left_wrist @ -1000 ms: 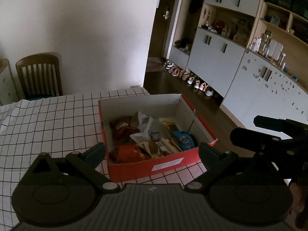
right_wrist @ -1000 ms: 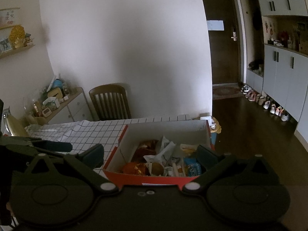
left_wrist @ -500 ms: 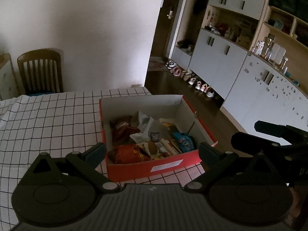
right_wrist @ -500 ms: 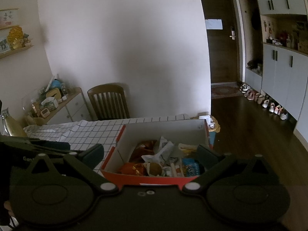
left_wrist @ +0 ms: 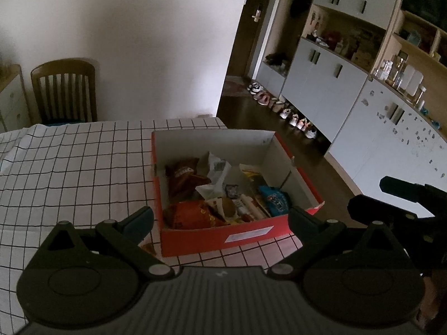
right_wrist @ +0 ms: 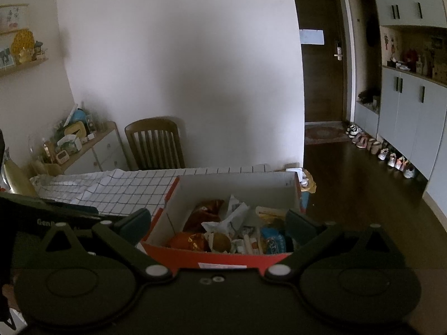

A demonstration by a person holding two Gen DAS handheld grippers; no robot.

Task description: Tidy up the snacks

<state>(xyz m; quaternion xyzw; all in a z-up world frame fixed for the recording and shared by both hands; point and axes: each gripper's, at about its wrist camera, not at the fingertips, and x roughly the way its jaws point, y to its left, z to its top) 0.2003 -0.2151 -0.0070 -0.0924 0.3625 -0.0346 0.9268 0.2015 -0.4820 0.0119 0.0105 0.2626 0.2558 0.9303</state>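
in the left wrist view, the left gripper (left_wrist: 220,219) hangs above the near edge of the table, its two fingers spread wide with nothing between them. the red shoebox (left_wrist: 251,233) sits just ahead on the checked tablecloth (left_wrist: 78,162), near the table's right edge, lid off and open upward. inside it lie the snacks: a dark brown packet (left_wrist: 183,174) toward the back left, an orange-red packet (left_wrist: 190,213) at the front left, a crumpled white wrapper (left_wrist: 218,171) in the middle, a round brown bun-like piece (left_wrist: 227,206) near the front wall, and a blue packet (left_wrist: 275,199) at the front right. the smaller wrappers around them are too dim to name. the right gripper (left_wrist: 405,195) shows as a dark shape at the right edge, off the table side. a wooden chair (left_wrist: 64,89) stands against the far wall, and a row of shoes (left_wrist: 282,110) lines the floor under the grey cabinets (left_wrist: 327,89).

in the right wrist view, the right gripper (right_wrist: 216,223) is likewise spread wide and holds nothing, poised over the near wall of the red shoebox (right_wrist: 223,258). the orange-red packet (right_wrist: 188,241), the bun-like piece (right_wrist: 222,241) and the blue packet (right_wrist: 272,241) lie against that wall, the dark brown packet (right_wrist: 206,209) behind them. the left gripper (right_wrist: 42,212) is a dark mass at the left edge. the wooden chair (right_wrist: 155,142) stands beyond the table, beside a cluttered sideboard (right_wrist: 83,148).
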